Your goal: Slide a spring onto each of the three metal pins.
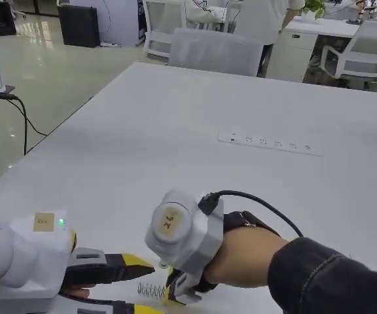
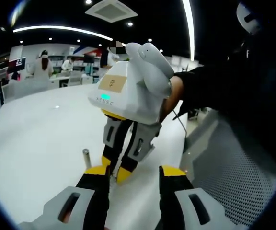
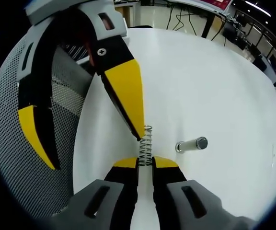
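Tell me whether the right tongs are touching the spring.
Touching. In the right gripper view, the right tongs are closed on the near end of the spring, pinched between their yellow tips.

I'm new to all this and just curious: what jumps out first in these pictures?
Two yellow-tipped grippers meet at the near edge of a white table. The right gripper pinches a small spring, the left gripper open beside it. A short metal pin stands close by.
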